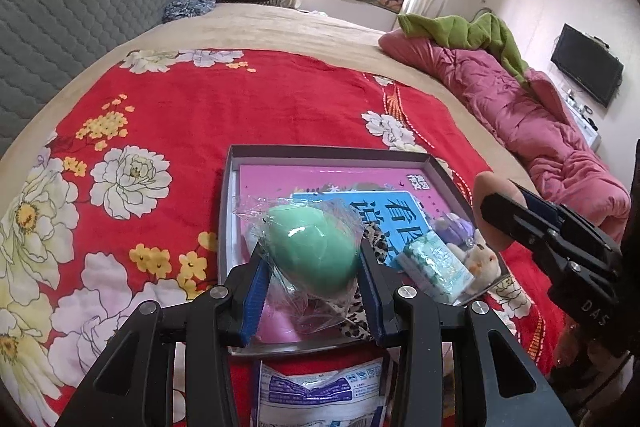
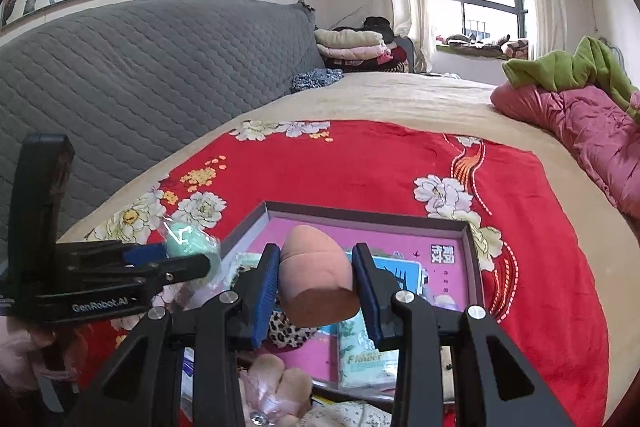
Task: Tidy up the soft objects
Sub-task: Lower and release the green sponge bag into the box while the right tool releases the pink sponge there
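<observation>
My left gripper is shut on a green egg-shaped sponge in a clear plastic wrapper and holds it above the near edge of a shallow grey box. My right gripper is shut on a peach egg-shaped sponge above the same box. In the left wrist view the right gripper shows at the right with the peach sponge. In the right wrist view the left gripper shows at the left with the green sponge.
The box lies on a red floral blanket on the bed. It holds a pink booklet, a blue booklet, a tissue pack, a leopard-print cloth and a small plush toy. A pink quilt lies at the right. A printed packet lies in front of the box.
</observation>
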Demonstrator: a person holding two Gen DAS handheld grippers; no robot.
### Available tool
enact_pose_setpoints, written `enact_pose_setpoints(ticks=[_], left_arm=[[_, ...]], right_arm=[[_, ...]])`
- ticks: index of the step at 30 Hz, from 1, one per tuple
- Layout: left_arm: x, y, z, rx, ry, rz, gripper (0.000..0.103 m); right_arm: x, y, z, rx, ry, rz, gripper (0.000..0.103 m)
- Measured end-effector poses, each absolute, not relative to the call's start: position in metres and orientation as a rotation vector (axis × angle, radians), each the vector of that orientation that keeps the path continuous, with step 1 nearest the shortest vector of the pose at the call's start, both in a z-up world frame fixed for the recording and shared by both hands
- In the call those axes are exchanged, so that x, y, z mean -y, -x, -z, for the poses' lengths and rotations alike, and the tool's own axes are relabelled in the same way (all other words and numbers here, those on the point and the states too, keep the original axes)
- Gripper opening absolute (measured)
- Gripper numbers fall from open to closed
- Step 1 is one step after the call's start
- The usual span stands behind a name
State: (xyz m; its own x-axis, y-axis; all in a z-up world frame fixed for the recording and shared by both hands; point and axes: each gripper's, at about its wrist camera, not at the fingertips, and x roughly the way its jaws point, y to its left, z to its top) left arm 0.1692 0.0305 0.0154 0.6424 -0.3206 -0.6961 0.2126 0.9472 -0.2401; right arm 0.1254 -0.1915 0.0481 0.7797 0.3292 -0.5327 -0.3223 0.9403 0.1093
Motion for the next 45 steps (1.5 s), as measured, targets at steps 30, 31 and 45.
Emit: enact_pose_setpoints(ticks=[30, 31, 45], left_arm=[[-0.013, -0.178, 0.033, -0.976, 0.092, 0.312, 0.043], [-0.011, -0.178, 0.034, -0.979, 0.088, 0.313, 0.043], [-0.010, -0.177, 0.037, -0.994, 0.086, 0.318, 0.043]], right_arm=[[0.171, -0.154, 0.017, -0.799, 0.038, -0.392, 0.037], [0.172, -0.154, 0.019, -0.803, 0.038, -0.390, 0.037], [0.165, -0.151, 0.032, -0.831, 0.040, -0.407, 0.038]])
